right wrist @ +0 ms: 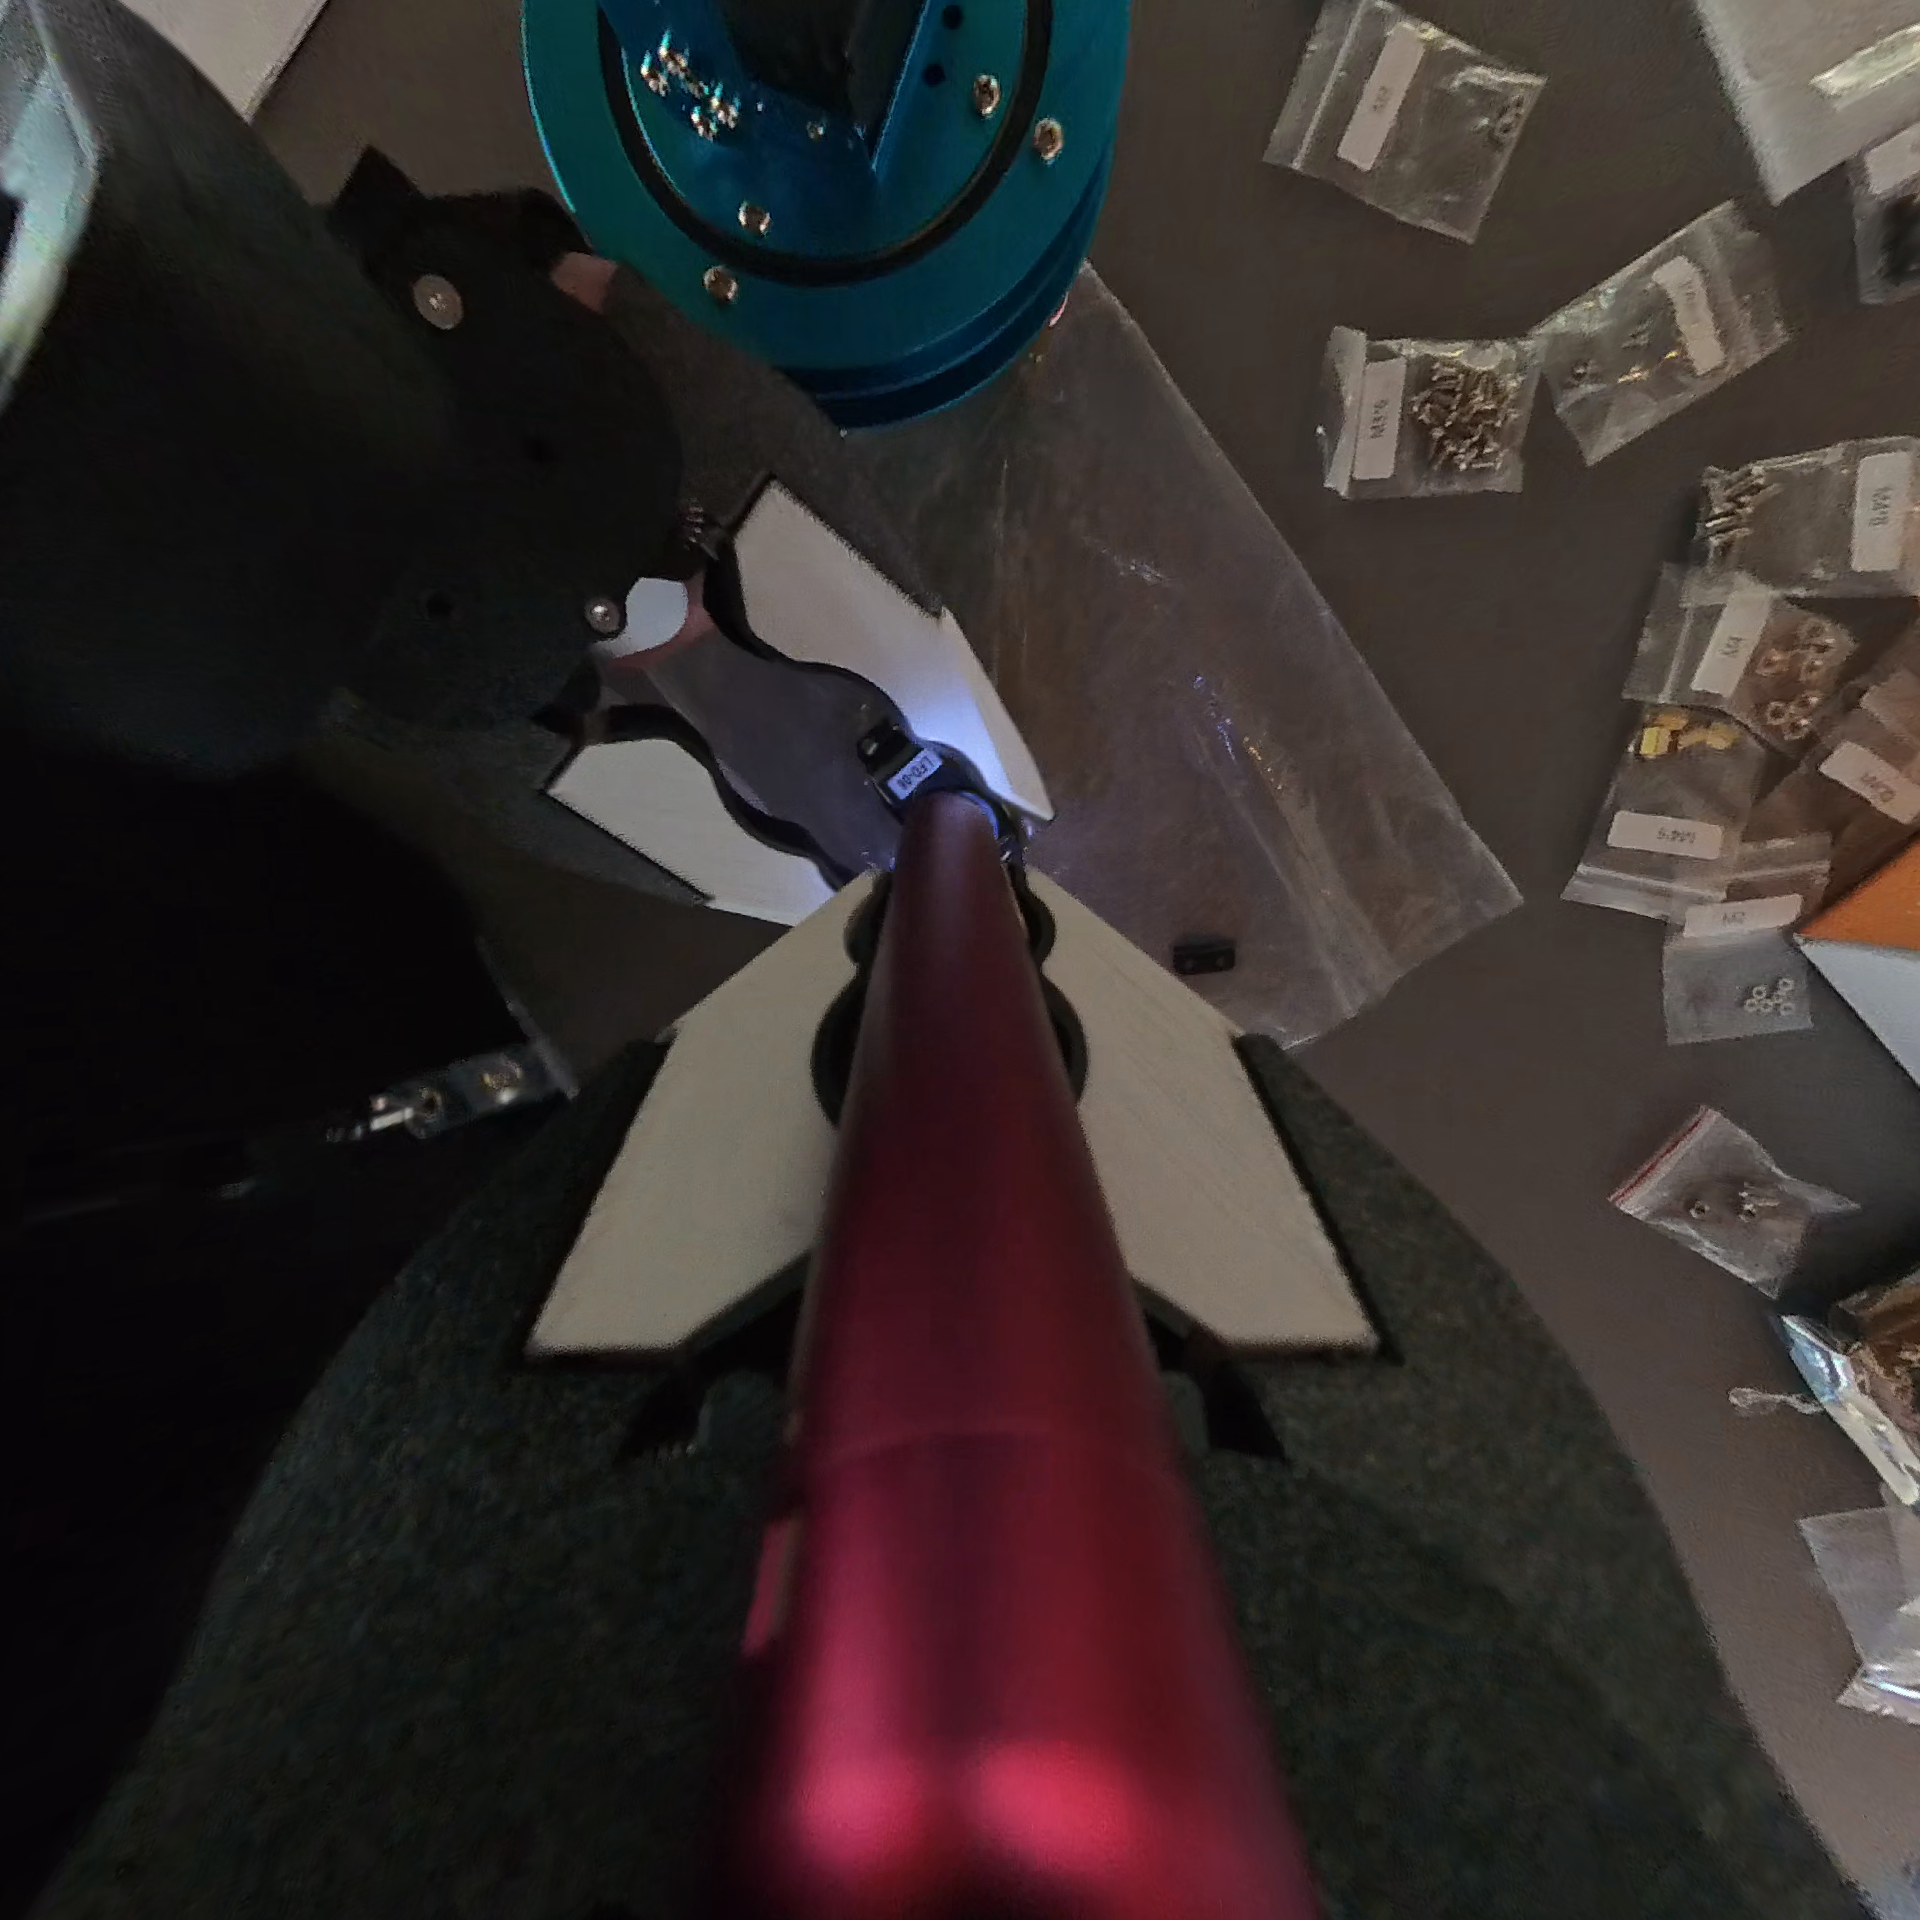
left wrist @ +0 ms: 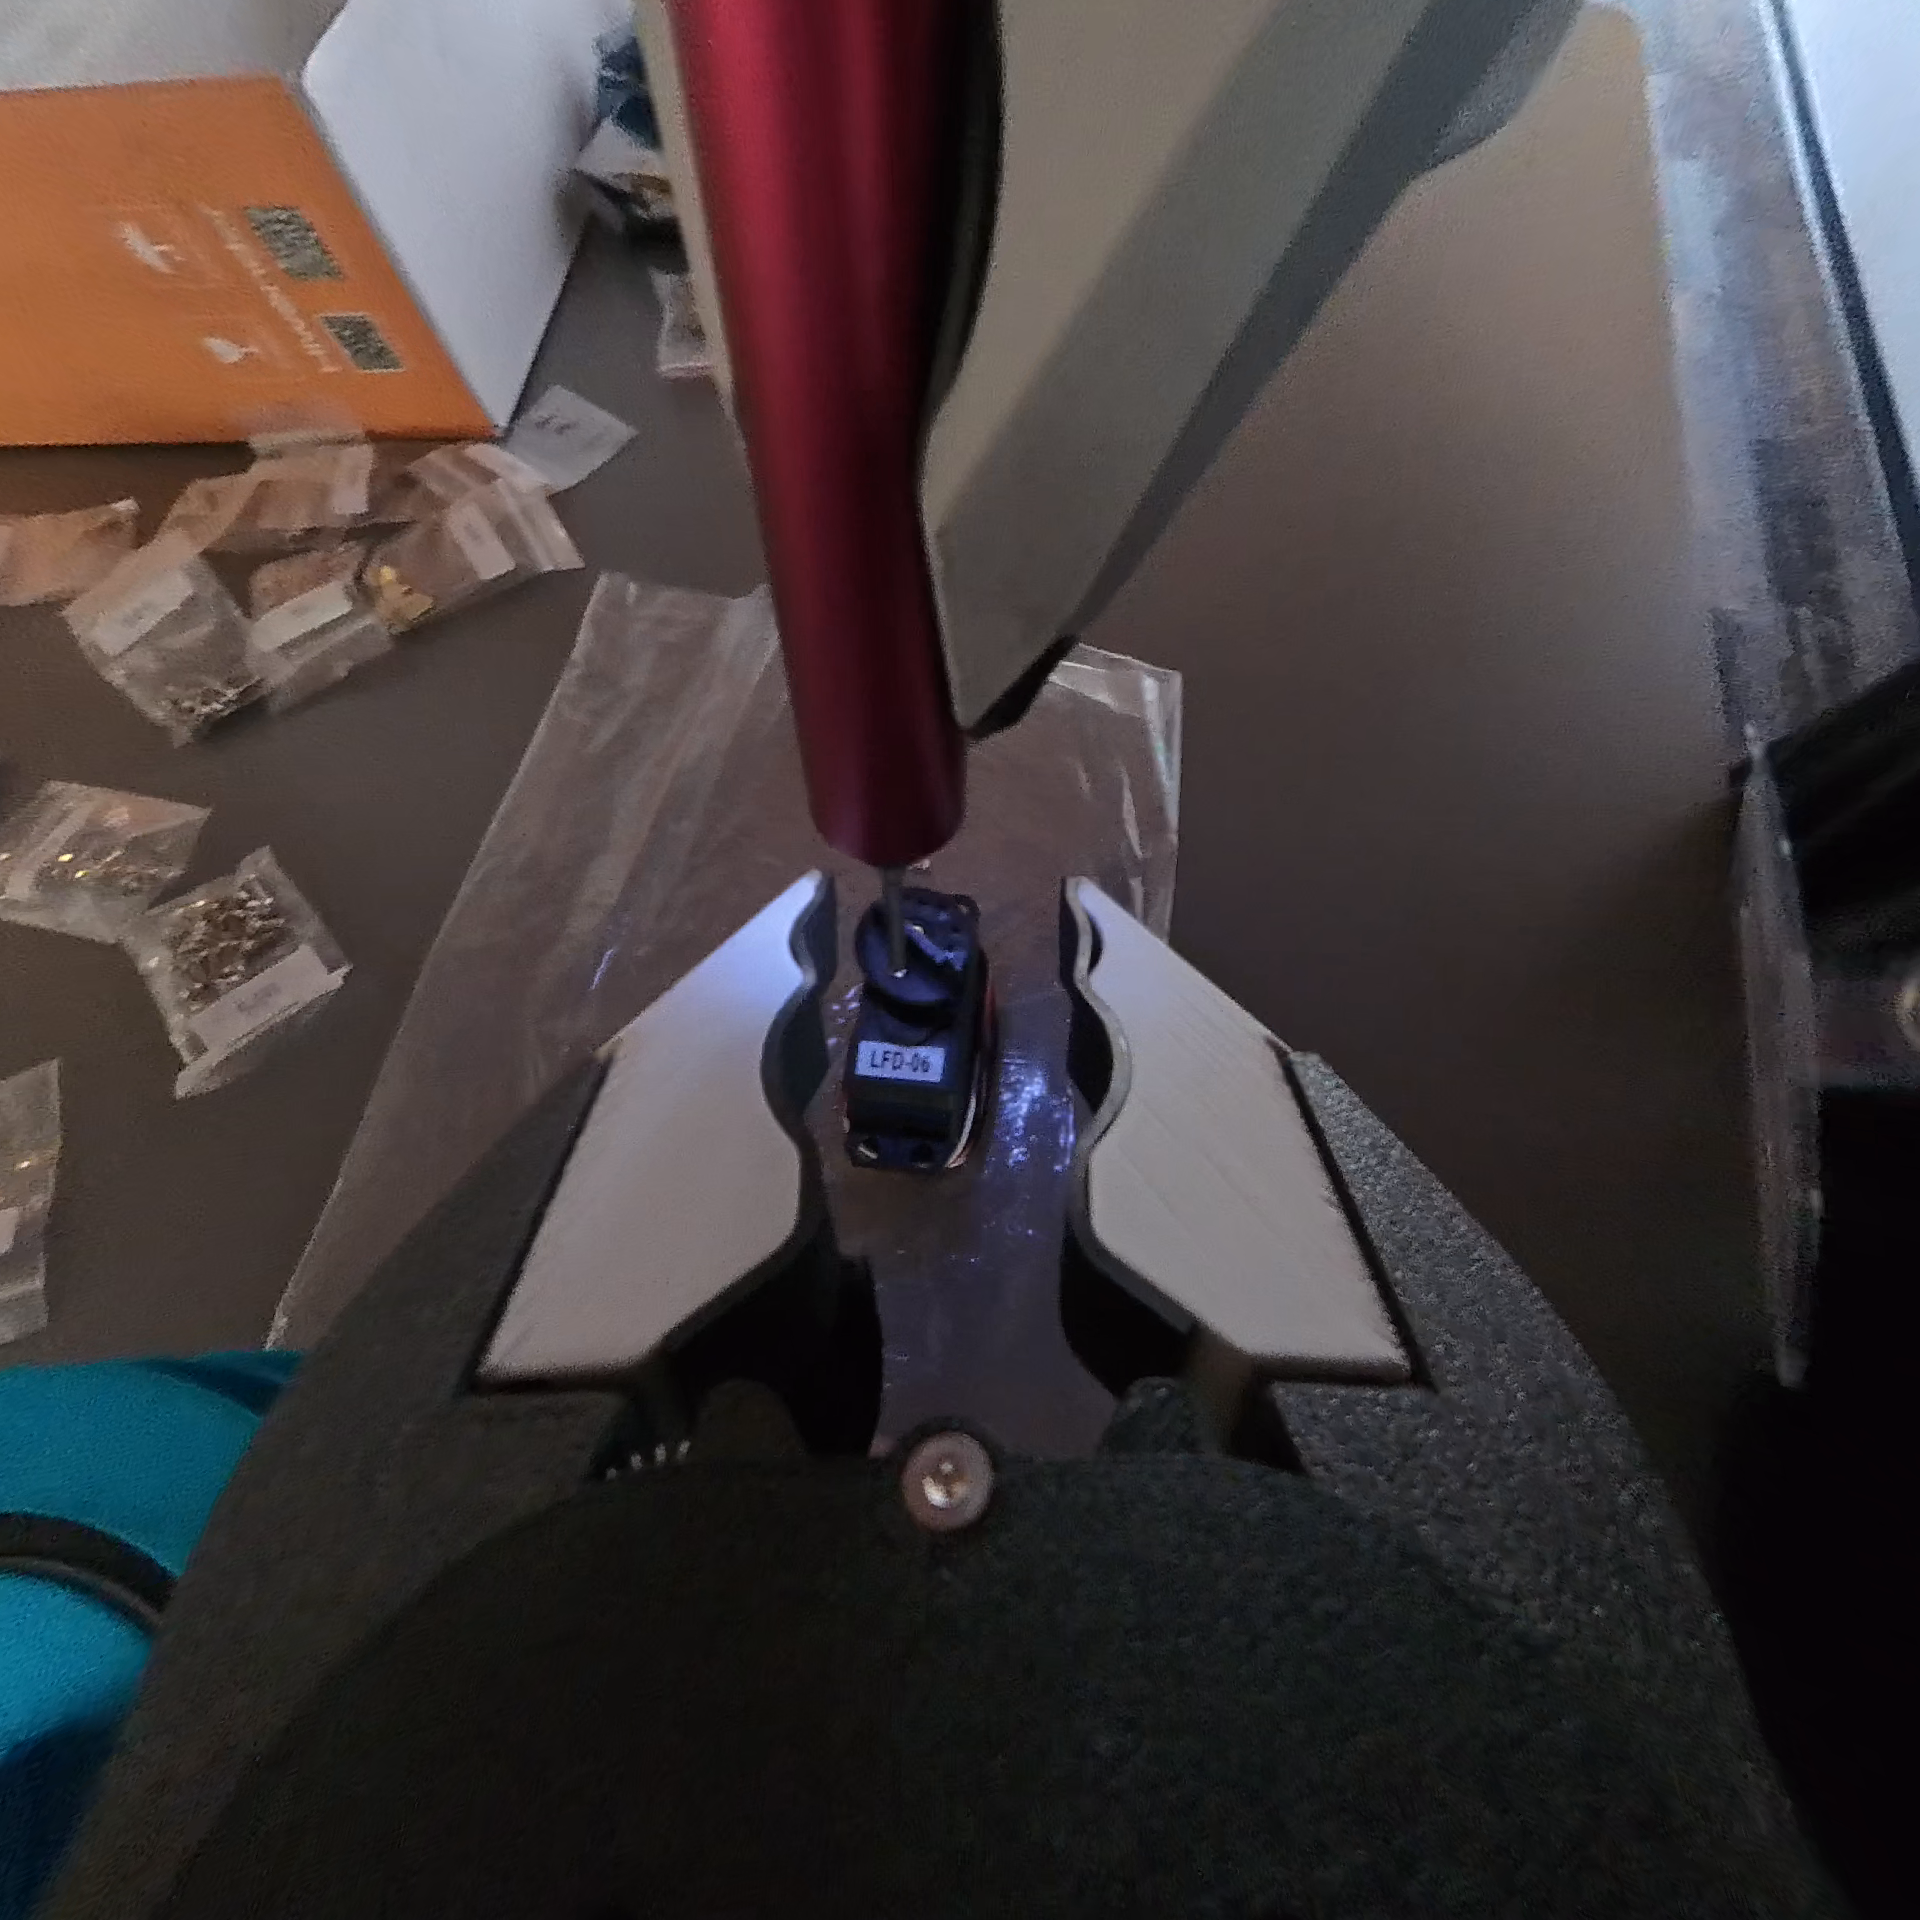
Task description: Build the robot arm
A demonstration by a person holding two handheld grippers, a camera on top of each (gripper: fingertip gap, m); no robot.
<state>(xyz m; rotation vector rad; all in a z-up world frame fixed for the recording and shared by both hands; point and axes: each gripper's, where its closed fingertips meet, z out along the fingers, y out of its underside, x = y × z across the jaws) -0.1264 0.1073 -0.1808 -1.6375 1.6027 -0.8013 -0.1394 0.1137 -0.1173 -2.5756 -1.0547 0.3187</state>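
Between my left tongs [left wrist: 940, 997], spread and not touching, small black servo [left wrist: 906, 1049] upright; right tongs [right wrist: 951, 904] clamp red screwdriver [right wrist: 935, 1195], bit atop servo.

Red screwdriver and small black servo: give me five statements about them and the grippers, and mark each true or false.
1. The right gripper is shut on the red screwdriver. True.
2. The screwdriver's thin bit touches the round top of the small black servo. True.
3. The left gripper clamps the servo tightly on both sides. False: its fingers stand apart, with a gap on the servo's right side.
4. The servo lies on the orange box. False: it sits over a clear plastic bag on the dark table.
5. Small bags of screws lie on the table. True.
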